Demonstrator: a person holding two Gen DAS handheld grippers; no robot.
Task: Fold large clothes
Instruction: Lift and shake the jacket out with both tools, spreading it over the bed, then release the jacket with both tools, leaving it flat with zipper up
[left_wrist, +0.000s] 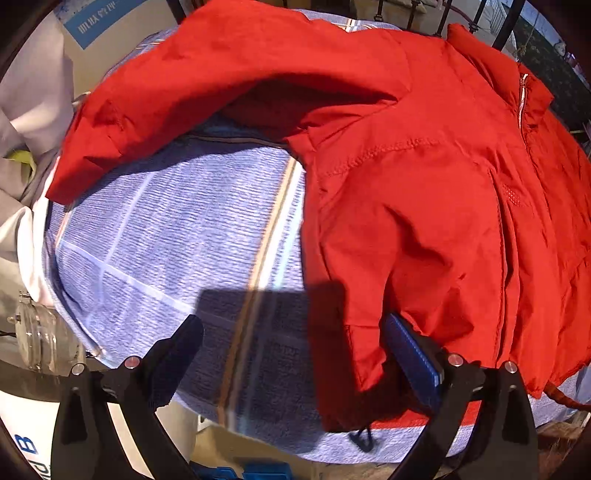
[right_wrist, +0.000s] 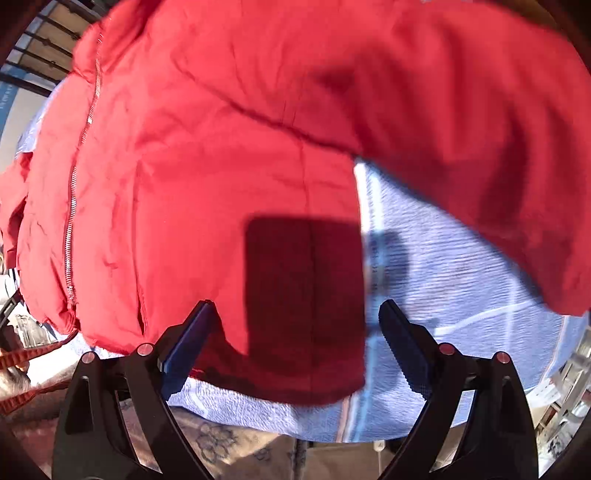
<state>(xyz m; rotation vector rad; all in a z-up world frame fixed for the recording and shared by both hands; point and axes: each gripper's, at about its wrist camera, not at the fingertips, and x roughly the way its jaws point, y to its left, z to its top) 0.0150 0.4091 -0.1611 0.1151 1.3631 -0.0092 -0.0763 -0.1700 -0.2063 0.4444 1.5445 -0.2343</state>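
Left wrist — red jacket (left_wrist: 424, 206) hem beside spread jaws | right wrist — hem between spread jaws

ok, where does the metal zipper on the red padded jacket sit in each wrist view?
Left wrist view: the metal zipper is at upper right, running down from the collar of the red padded jacket.
Right wrist view: the zipper is at left, a long line from top to hem.
Shared landmark: the blue checked towel cloth under the jacket, with its pale stripes.
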